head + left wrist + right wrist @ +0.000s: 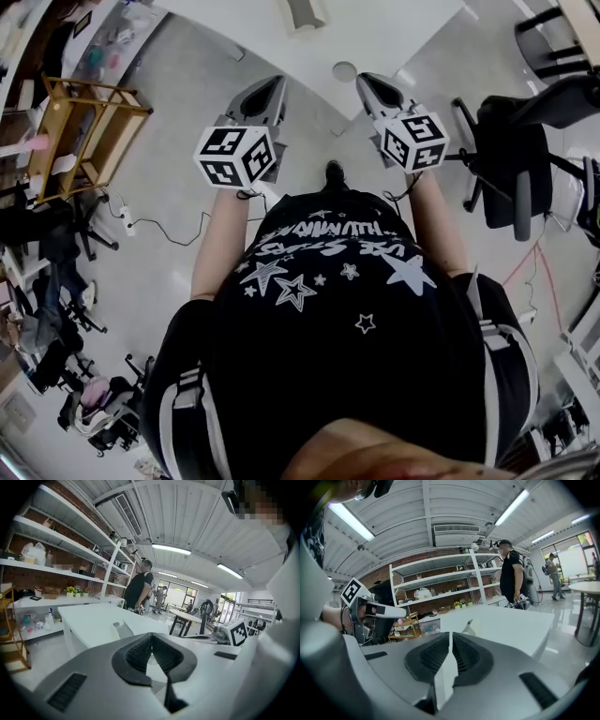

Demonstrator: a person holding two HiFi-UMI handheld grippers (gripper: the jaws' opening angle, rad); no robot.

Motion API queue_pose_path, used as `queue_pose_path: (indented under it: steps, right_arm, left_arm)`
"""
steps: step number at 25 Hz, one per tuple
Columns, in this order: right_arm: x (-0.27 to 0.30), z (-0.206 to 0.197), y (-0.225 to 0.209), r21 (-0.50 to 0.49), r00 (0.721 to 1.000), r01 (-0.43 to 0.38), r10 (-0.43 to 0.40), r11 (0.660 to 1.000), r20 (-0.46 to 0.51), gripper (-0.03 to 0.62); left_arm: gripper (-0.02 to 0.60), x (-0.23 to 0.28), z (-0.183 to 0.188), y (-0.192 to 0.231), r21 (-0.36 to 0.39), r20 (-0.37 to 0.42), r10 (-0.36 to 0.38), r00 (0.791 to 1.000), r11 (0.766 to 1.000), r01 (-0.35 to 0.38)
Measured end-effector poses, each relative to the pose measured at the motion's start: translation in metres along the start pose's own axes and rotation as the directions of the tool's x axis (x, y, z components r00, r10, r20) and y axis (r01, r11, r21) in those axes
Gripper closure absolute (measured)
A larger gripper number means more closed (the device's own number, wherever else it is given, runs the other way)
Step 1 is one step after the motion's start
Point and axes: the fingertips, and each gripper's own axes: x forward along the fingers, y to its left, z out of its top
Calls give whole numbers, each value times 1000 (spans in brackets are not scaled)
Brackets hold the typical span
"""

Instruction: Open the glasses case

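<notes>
A small pale grey object (305, 14) lies on the white table (375, 33) ahead of me; it may be the glasses case, but I cannot tell whether it is open or closed. The same object (123, 629) lies beyond the jaws in the left gripper view, and the same object (469, 626) shows in the right gripper view. My left gripper (272, 86) and right gripper (370, 82) are held side by side short of the table's near corner, apart from the object. The left gripper (151, 637) has its pads together, empty. The right gripper (450, 634) is also shut and empty.
A wooden trolley (80, 131) stands at the left and office chairs (520, 159) at the right. A cable and power strip (127, 223) lie on the floor. White shelving (61, 559) lines the brick wall. People (140, 590) stand beyond the table.
</notes>
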Motion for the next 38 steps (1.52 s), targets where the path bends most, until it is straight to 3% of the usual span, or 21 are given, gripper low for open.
queue_pose_path:
  steps: [19,30,38]
  right_arm:
    - [-74,-35,158,8,994,94,-94,996,51,569]
    - [-133,-63,203,18,977,207,-208,978,48,585]
    - [-165,-83,237,12,970,240,-241,971,37,585]
  left_arm:
    - [569,-180,-37,-11,-19,30,-83,996,996,83]
    - [569,-232,-61,-44,-24,22,-183,983,983,183]
    - [569,-263,-73,-59,-31,37,-224,974,974,225]
